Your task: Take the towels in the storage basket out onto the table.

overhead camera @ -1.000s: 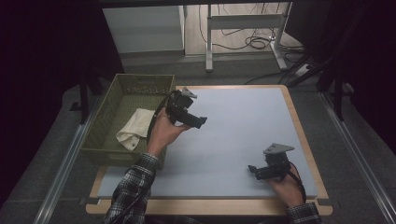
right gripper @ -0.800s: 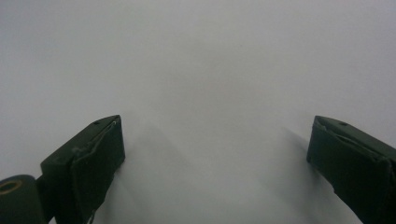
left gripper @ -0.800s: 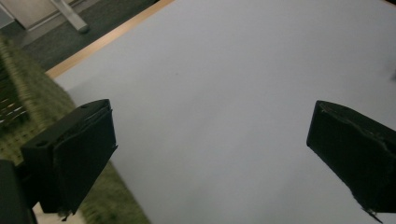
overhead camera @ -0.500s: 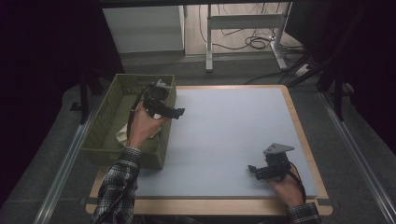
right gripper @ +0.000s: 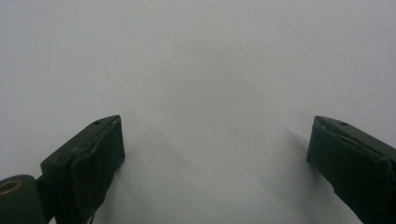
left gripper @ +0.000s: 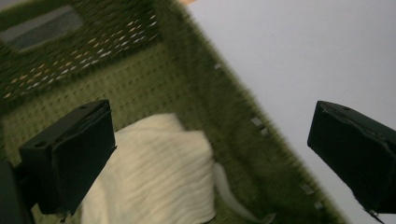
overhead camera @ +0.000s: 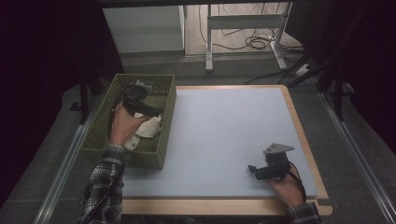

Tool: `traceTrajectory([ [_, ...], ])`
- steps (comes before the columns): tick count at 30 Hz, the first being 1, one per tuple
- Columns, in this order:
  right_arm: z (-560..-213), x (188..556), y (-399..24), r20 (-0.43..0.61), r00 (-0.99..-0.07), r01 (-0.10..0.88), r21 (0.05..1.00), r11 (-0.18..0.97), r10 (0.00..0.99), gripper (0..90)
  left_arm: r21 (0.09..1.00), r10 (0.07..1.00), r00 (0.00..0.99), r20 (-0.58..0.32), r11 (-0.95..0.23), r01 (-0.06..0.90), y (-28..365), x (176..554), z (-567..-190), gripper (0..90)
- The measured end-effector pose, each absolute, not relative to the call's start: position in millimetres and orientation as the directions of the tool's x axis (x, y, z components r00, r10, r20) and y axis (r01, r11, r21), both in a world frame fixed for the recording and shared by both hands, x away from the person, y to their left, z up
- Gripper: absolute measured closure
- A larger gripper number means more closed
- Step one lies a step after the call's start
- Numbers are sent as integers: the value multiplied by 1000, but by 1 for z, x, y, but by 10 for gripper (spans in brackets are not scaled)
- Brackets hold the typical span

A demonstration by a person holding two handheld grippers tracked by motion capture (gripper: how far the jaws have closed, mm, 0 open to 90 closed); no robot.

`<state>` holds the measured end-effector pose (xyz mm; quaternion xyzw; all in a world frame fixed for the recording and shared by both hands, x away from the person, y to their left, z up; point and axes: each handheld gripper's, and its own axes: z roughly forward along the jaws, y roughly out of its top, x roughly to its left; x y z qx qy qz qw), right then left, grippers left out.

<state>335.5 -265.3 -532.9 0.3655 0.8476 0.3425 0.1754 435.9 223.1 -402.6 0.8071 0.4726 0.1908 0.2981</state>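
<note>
A green woven basket [overhead camera: 164,100] stands at the table's left edge with a cream cloth [overhead camera: 148,127] lying in it. My left gripper [overhead camera: 159,112] hovers over the basket, open, its jaws wide apart above the cloth [left gripper: 159,177] and the basket's right wall [left gripper: 243,140]; nothing is between them. My right gripper [overhead camera: 252,170] rests near the table's front right on the pale blue mat [overhead camera: 224,130], open, with bare mat [right gripper: 210,93] between its jaws.
The wooden table rim [overhead camera: 224,205] frames the mat. Beyond the table stand a white cabinet [overhead camera: 144,28] and a metal desk leg [overhead camera: 209,42], with cables on the floor [overhead camera: 254,44]. Dark surroundings lie on both sides.
My left gripper has moved left from over the mat to over the basket and the cloth. The right gripper has stayed put.
</note>
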Motion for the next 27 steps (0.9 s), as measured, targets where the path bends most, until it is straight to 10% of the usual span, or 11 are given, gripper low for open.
traceTrajectory([
  [27, -533, 336, -265, -47, -671, 499, 709, 498, 740, 42, 289, 932, 358, -49, -330, 899, 264, 478, -493, 46],
])
